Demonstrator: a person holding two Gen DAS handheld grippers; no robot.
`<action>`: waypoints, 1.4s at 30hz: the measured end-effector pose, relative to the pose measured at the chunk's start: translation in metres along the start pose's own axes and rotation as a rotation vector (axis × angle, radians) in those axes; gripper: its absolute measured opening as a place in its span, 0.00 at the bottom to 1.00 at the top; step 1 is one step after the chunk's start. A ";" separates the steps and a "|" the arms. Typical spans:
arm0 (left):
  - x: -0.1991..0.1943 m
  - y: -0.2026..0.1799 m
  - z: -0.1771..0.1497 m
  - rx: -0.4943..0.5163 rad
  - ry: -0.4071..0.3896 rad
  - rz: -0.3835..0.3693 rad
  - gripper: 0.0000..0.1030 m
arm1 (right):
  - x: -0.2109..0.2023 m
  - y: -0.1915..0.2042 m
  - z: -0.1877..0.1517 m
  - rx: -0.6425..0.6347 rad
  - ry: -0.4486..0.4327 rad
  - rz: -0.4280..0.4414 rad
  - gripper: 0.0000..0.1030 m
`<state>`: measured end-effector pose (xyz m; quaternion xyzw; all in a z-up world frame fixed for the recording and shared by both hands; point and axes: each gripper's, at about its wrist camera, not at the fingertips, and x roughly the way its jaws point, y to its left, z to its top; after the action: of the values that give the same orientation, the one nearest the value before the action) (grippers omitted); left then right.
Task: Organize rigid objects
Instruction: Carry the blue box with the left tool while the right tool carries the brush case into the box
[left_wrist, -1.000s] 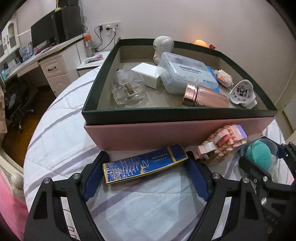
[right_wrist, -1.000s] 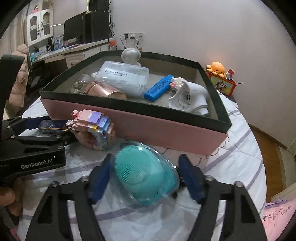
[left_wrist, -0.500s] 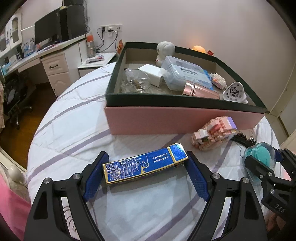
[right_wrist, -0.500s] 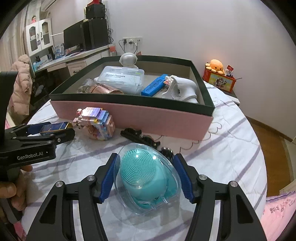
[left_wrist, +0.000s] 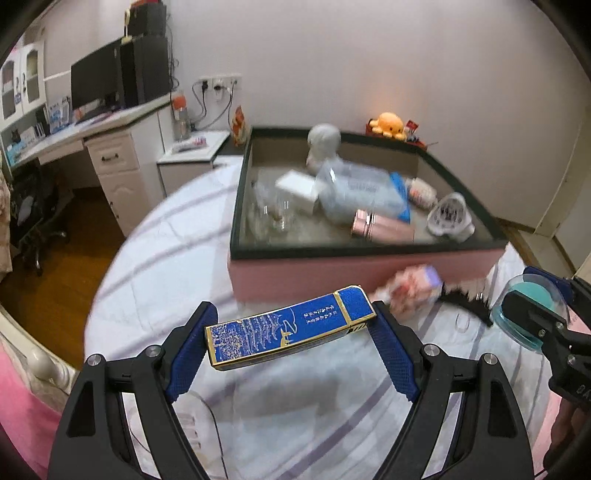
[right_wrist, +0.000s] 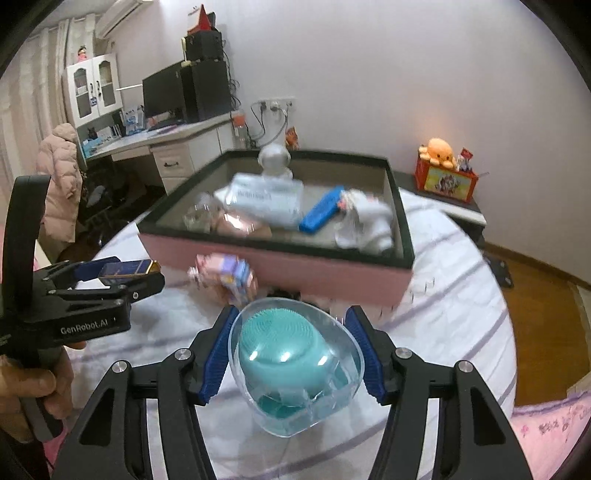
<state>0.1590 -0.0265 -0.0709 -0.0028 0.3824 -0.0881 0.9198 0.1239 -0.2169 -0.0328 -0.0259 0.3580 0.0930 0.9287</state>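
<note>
Both tongs have come up off the striped bed cover since the earlier frames, each carrying its item, and the pink box now sits farther ahead and lower in both views. Left tongs (left_wrist: 290, 341) clenched on a blue lighter-style case (left_wrist: 291, 330): flat slim rectangular bar, glossy blue face with fine white line art and small white text, gold edging, a cap section at its right end. Its long axis runs across the tongs from pad to pad, left end slightly lower and nearer the camera, cap end tilted up to the right; both blue pads touch its short ends. Right tongs (right_wrist: 291, 354) grip a clear egg-shaped shell (right_wrist: 295, 373) holding a teal silicone brush with a bristled face; pads press its two sides, the bristled face tips forward and up, the narrower end hangs down toward the camera. Those jaws have just been closing a little with the shell between them. Ahead of both tongs: pink box with dark green rim (left_wrist: 369, 251), blurred, holding a clear plastic container, a blue bar, a rose-gold tube, white items. Just before the box, between the two tongs, a pastel brick-block figure (right_wrist: 225, 277) lies on the bed cover (left_wrist: 166, 266), beside a black hair clip (left_wrist: 465, 301). A hand (right_wrist: 33, 384) holds the left tongs' handle.
</note>
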 end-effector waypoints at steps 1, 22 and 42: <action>-0.001 0.000 0.004 0.002 -0.008 0.000 0.82 | 0.000 0.001 0.003 -0.005 -0.004 -0.002 0.59; 0.043 -0.014 0.102 0.028 -0.053 -0.001 0.82 | 0.080 -0.024 0.103 0.034 0.022 0.004 0.59; 0.032 -0.013 0.076 0.030 -0.103 0.072 1.00 | 0.077 -0.048 0.088 0.167 0.019 0.012 1.00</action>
<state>0.2328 -0.0494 -0.0391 0.0201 0.3328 -0.0603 0.9408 0.2471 -0.2418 -0.0204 0.0527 0.3733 0.0681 0.9237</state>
